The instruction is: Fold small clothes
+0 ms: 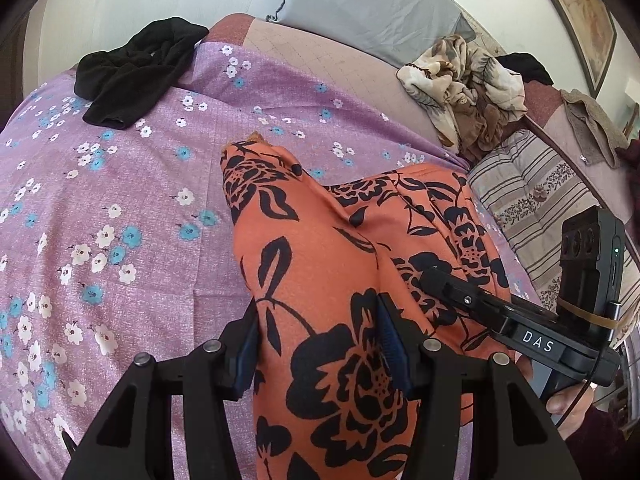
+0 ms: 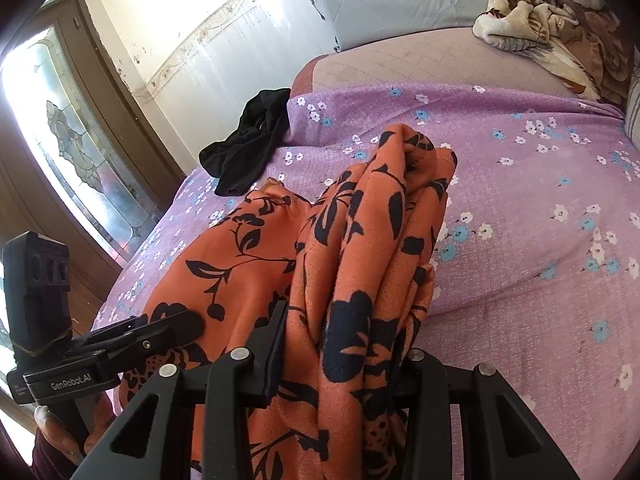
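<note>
An orange garment with black flowers (image 1: pixel 320 264) lies bunched on the purple flowered bedsheet (image 1: pixel 132 208). My left gripper (image 1: pixel 320 344) is shut on a thick fold of it, which fills the gap between the blue pads. My right gripper (image 2: pixel 344 344) is shut on another bunched fold of the same garment (image 2: pixel 376 240), which rises in pleats ahead of the fingers. In the left wrist view the right gripper (image 1: pixel 448 284) rests on the cloth at the right. In the right wrist view the left gripper (image 2: pixel 172 328) rests on the cloth at the left.
A black garment (image 1: pixel 132 72) lies at the bed's far left corner (image 2: pixel 248 148). A grey pillow (image 1: pixel 372 4) and a brown patterned blanket (image 1: pixel 468 88) sit at the head. A striped cushion (image 1: pixel 532 200) is at the right. A glass door (image 2: pixel 68 144) stands left of the bed.
</note>
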`<state>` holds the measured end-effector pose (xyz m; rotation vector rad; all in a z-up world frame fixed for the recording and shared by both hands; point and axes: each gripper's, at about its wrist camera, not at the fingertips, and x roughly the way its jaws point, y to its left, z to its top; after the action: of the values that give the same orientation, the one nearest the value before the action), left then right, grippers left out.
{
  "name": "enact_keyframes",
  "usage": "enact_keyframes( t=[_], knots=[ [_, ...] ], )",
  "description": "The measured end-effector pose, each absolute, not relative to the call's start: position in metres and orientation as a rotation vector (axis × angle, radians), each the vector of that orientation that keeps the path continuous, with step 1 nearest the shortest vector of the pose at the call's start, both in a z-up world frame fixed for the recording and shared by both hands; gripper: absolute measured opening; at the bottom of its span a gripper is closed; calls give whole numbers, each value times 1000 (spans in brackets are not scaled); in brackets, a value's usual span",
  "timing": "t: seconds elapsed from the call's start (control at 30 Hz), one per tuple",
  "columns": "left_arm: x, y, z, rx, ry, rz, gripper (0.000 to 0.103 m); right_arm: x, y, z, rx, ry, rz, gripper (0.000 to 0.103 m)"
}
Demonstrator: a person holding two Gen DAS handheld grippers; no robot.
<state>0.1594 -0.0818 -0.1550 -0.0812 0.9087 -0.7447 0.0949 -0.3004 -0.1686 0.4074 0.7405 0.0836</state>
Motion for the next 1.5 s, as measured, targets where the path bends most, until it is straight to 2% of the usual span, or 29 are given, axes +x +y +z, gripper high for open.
enact_keyframes(
  t=[0.53, 0.87, 0.9, 0.97, 1.03, 1.2, 1.33, 1.5],
  knots=[
    [156, -85, -177, 7, 948, -662, 56, 106, -298, -202, 438, 837, 79, 39],
    [160, -87, -190, 35, 1005, -605, 70, 108, -309, -218, 484, 886, 48, 39],
    [160, -87, -191, 40, 1011, -601, 75, 108, -311, -221, 499, 893, 48, 42],
    [160, -88, -192, 47, 1019, -596, 78, 108, -316, -224, 527, 902, 42, 42],
    [161, -88, -193, 53, 1026, -593, 83, 108, -318, -226, 534, 913, 26, 53],
    [165, -80, -192, 29, 1054, -592, 85, 108, -326, -227, 573, 945, 5, 64],
    [169, -70, -181, 9, 1023, -565, 85, 104, -334, -216, 595, 930, -2, 65],
    [174, -60, -166, 18, 926, -496, 85, 91, -349, -184, 573, 795, -62, 65]
  ],
)
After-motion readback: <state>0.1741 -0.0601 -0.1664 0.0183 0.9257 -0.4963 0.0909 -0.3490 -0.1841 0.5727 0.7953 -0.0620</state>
